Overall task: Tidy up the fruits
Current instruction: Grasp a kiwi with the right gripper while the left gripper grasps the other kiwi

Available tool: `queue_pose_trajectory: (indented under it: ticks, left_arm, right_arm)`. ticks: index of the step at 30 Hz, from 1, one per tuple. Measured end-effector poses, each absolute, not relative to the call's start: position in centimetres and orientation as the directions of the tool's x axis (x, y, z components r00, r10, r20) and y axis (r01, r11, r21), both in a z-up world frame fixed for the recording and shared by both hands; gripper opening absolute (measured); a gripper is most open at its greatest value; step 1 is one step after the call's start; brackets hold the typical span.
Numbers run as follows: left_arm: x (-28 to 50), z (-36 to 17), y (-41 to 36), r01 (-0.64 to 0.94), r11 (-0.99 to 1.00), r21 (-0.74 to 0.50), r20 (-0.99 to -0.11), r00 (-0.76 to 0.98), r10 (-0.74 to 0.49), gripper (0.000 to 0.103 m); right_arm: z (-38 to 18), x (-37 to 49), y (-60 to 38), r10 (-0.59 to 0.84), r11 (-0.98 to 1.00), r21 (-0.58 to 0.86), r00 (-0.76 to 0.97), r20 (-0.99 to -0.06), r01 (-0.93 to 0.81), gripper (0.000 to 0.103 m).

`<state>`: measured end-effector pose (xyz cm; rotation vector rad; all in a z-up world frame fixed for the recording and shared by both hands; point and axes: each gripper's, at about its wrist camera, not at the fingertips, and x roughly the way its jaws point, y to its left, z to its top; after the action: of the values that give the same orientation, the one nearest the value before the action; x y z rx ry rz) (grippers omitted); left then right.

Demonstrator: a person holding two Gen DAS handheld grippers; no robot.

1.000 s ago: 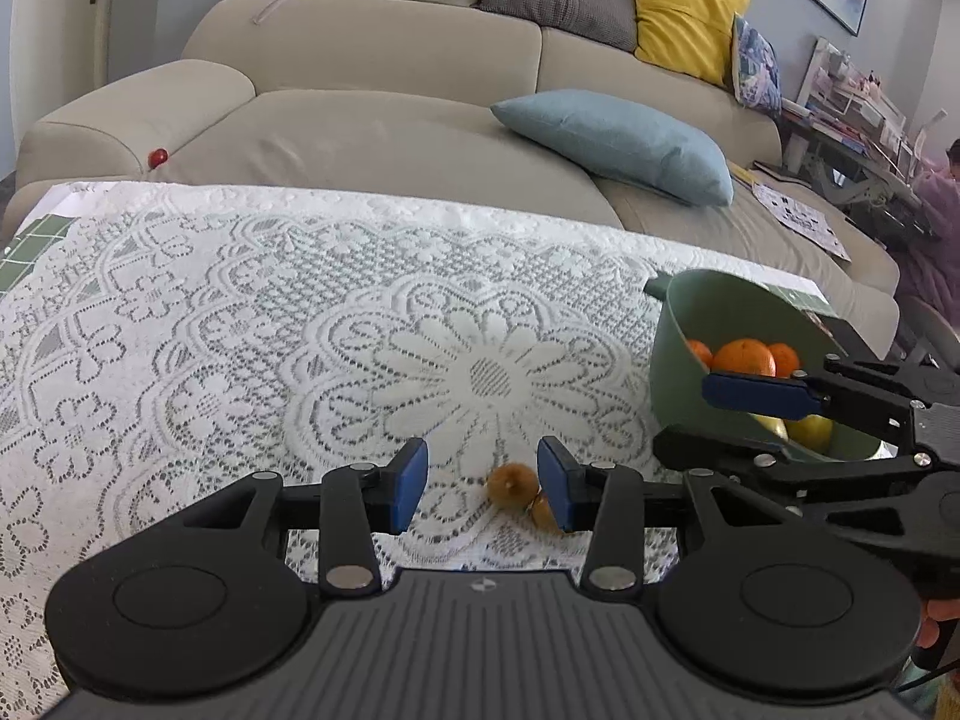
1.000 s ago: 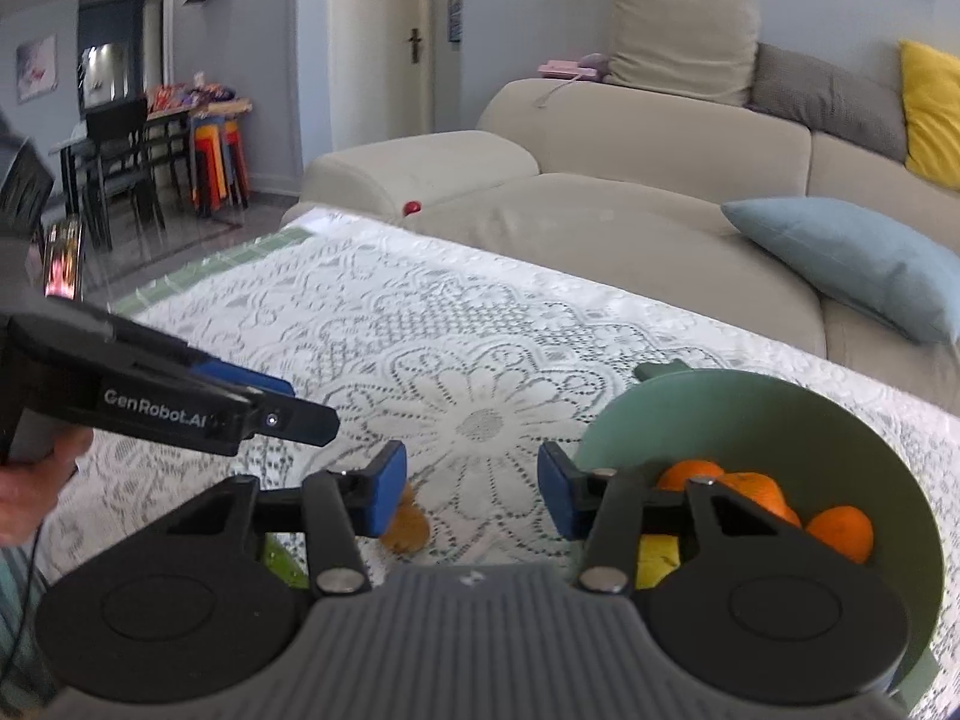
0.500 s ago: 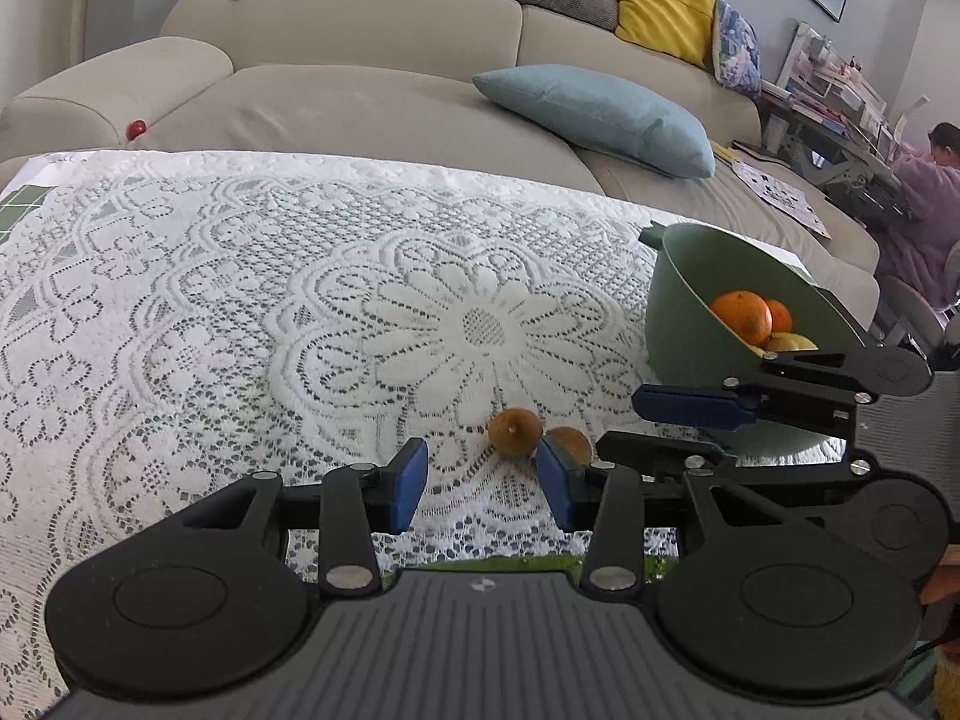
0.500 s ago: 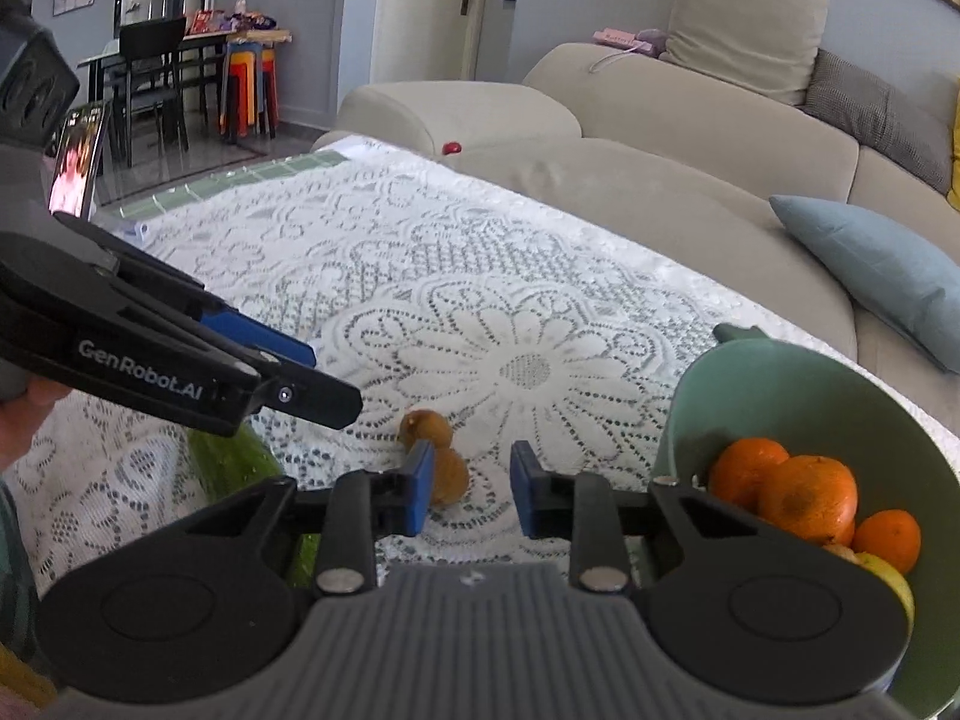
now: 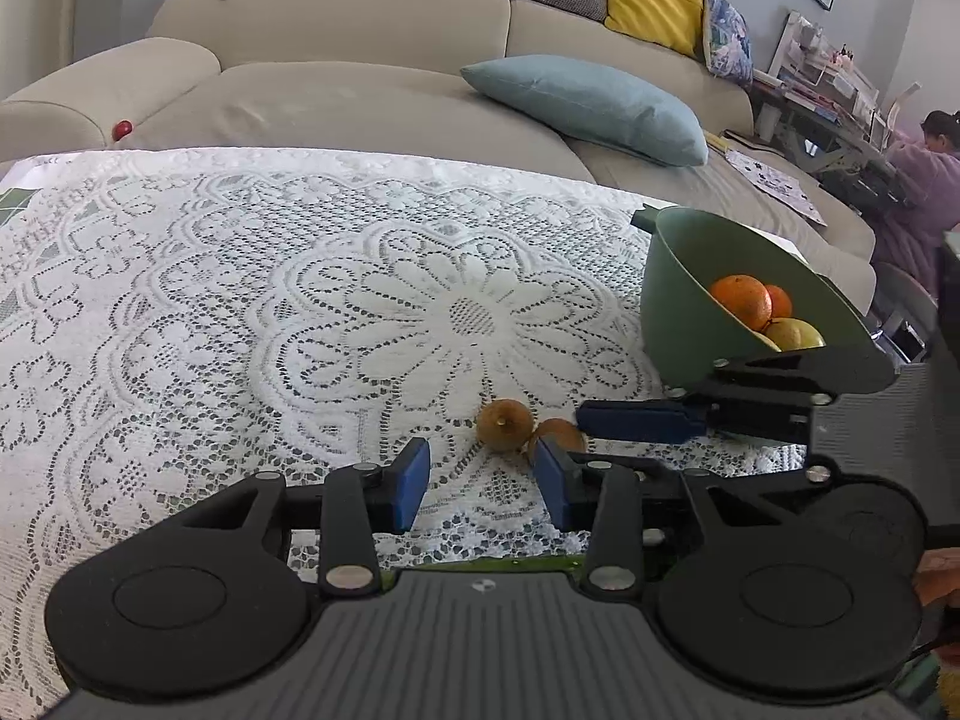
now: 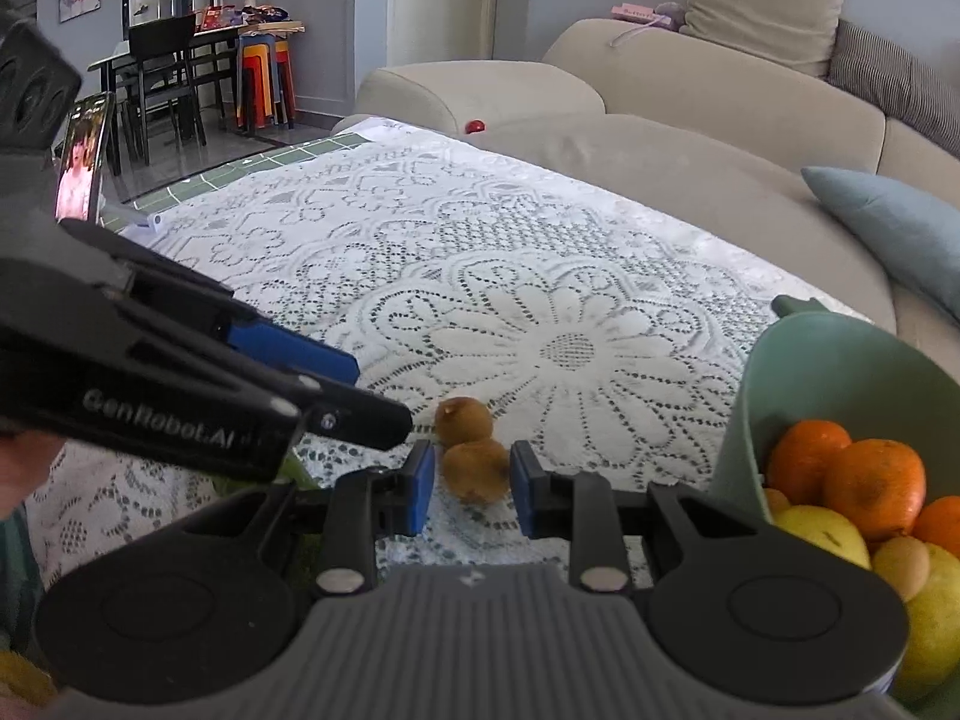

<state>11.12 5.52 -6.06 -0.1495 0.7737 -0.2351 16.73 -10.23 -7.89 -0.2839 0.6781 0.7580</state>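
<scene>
Two brown kiwis lie touching on the lace tablecloth (image 5: 240, 300). The far kiwi (image 5: 505, 425) (image 6: 463, 419) is free. The near kiwi (image 5: 561, 432) (image 6: 477, 471) sits right at the tips of my right gripper (image 6: 472, 456), whose jaws are shut to a narrow gap, and the pads do not press on it. My left gripper (image 5: 482, 462) (image 6: 381, 396) hovers open just left of the kiwis. Its jaws are closing slightly with nothing between them. A green bowl (image 5: 678, 312) (image 6: 798, 372) at the right holds oranges (image 6: 873, 480) and lemons (image 6: 822, 531).
A green vegetable (image 5: 492, 564) lies under my left gripper, mostly hidden. A beige sofa (image 5: 360, 90) with a blue cushion (image 5: 588, 102) runs behind the table. A phone on a stand (image 6: 81, 162) is at the table's left end. A person (image 5: 924, 180) sits far right.
My right gripper came down from above the bowl to the kiwis, and its jaws narrowed. The left gripper barely moved, with its pads slightly closer together.
</scene>
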Motion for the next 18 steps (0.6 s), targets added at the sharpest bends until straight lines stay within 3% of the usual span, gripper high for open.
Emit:
queue_pose_trajectory:
  ticks: [13, 18]
  left_arm:
    - [11.8, -6.5, 5.1, 0.163, 0.957, -0.239, -0.667, 0.689, -0.283, 0.045]
    - [12.4, -6.7, 4.5, 0.168, 0.957, -0.237, -0.672, 0.683, -0.286, 0.044]
  right_arm:
    - [-8.7, 17.8, -10.2, 0.483, 0.732, -0.017, 0.536, -0.692, -0.681, 0.022]
    - [-8.3, 16.9, -10.1, 0.431, 0.721, -0.120, 0.578, -0.693, -0.683, 0.022]
